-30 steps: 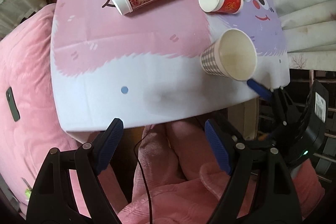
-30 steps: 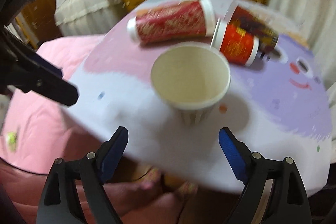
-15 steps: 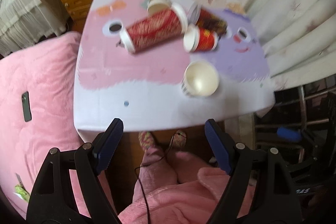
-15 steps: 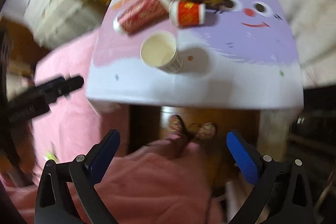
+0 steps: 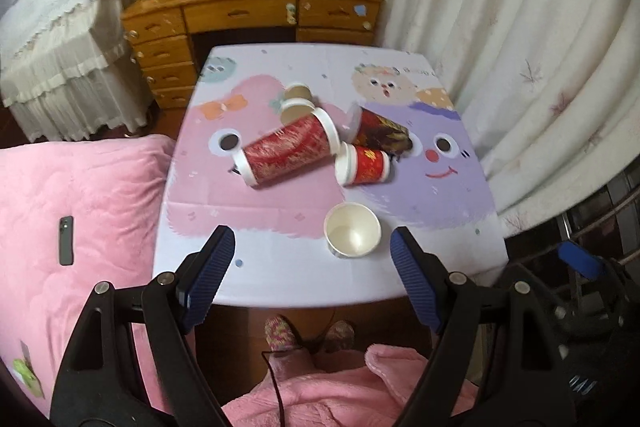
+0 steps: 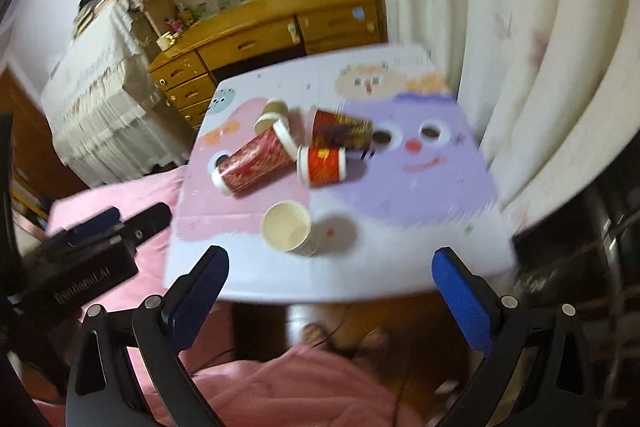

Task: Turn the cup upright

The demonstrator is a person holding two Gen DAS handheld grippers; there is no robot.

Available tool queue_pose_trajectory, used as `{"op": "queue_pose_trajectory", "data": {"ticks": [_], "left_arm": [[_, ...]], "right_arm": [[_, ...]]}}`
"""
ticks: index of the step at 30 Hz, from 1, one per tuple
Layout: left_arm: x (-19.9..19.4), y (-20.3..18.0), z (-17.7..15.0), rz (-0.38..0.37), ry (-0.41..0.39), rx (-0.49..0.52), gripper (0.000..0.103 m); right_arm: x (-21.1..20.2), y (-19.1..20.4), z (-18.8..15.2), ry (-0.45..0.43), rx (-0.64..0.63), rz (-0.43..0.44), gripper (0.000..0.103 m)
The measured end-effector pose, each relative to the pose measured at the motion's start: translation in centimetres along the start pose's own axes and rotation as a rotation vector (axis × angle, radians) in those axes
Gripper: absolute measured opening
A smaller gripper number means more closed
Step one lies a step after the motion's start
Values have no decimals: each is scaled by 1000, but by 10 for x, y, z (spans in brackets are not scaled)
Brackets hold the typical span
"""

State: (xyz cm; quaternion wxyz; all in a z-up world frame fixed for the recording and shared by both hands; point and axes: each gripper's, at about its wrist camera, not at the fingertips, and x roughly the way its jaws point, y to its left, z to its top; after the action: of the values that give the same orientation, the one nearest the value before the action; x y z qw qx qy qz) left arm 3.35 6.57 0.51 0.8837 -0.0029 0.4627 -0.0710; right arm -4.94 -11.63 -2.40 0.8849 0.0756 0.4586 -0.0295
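Standing mouth-up near the front edge of the surface [image 5: 280, 279], the white cup [image 5: 352, 235] looks done, so both claws, left [image 5: 312, 263] and right [image 6: 328, 279], spread apart and empty, should keep clear of it.

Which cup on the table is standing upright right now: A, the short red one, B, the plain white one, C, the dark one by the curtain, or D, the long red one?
B: the white cup stands mouth up, while the others lie sideways.
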Motion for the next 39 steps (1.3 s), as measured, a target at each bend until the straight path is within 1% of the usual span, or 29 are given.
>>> {"op": "queue_pose_trajectory", "data": {"ticks": [3, 6, 8, 12, 15, 25, 34, 39], "left_arm": [[-6, 0, -7, 37, -49, 4, 79], [-6, -4, -11, 51, -69, 12, 83], [-6, -8, -13, 61, -76, 25, 85], [-8, -15, -13, 96, -92, 44, 94], [-9, -15, -12, 103, -102, 38, 97], [-7, -6, -6, 104, -120, 5, 98], [-5, -1, -3, 101, -118, -5, 98], [-1, -1, -2, 92, -111, -11, 98]], "right_arm": [[-7, 5, -2, -29, -2, 61, 103], [-13, 9, -5, -62, -10, 46, 103], [-16, 8, -6, -75, -3, 54, 103], [-17, 2, -4, -77, 19, 56, 103], [-12, 1, 1, -75, 18, 49, 103], [1, 6, 15, -77, -12, 53, 103], [7, 10, 18, -61, -21, 49, 103], [11, 6, 21, -56, -26, 41, 103]]}}
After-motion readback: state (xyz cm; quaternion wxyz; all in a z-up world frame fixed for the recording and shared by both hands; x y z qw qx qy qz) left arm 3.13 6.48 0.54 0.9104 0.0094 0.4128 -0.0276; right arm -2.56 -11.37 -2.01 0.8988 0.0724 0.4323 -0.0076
